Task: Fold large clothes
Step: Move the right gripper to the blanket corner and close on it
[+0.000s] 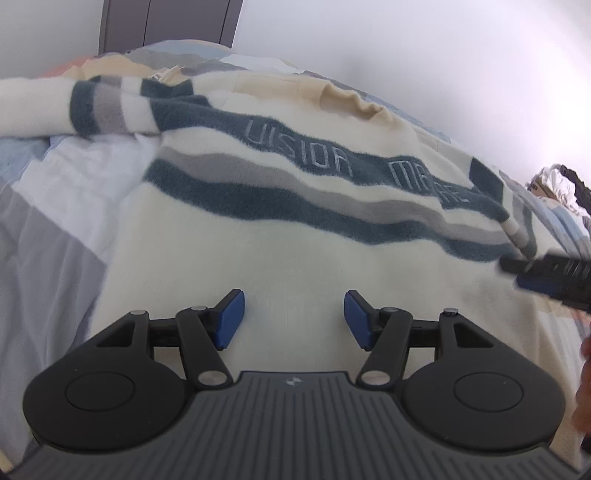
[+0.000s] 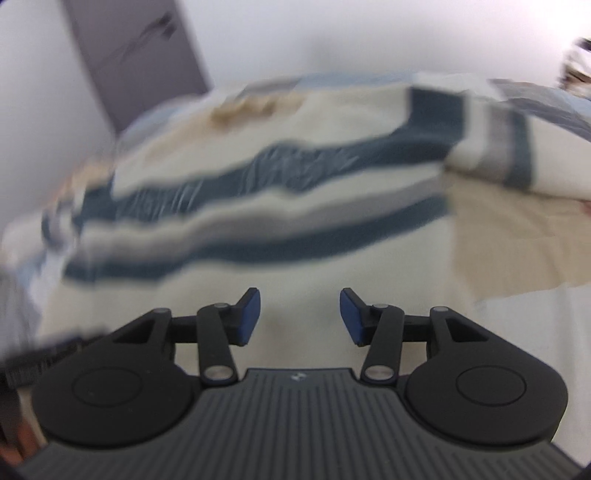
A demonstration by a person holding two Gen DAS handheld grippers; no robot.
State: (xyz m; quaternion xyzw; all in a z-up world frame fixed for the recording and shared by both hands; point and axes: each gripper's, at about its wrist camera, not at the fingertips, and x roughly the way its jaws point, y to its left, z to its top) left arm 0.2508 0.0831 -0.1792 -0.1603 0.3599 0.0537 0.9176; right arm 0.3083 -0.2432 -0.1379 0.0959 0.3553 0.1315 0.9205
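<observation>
While flat (unfolded), sweater (image 1: 295, 236) beneath 2 grippers.

fuzzy cream sweater (image 1: 295, 258) with dark teal and grey stripes, lettering across the chest, spread flat face up on the bed, hem end right beneath the open fingers (image 1: 231, 319), sleeves out sideways

Cream fleece sweater with dark and grey bands (image 1: 295, 229) spread flat on patchwork bedspread (image 1: 48, 229). One sleeve (image 1: 74, 107) stretched toward 10 o'clock, ribbed tan collar (image 1: 351, 99) at 12. Grey door (image 1: 170, 22) behind the bed at 11. Heap of clothes (image 1: 557, 184) far out at 2 o'clock.
</observation>
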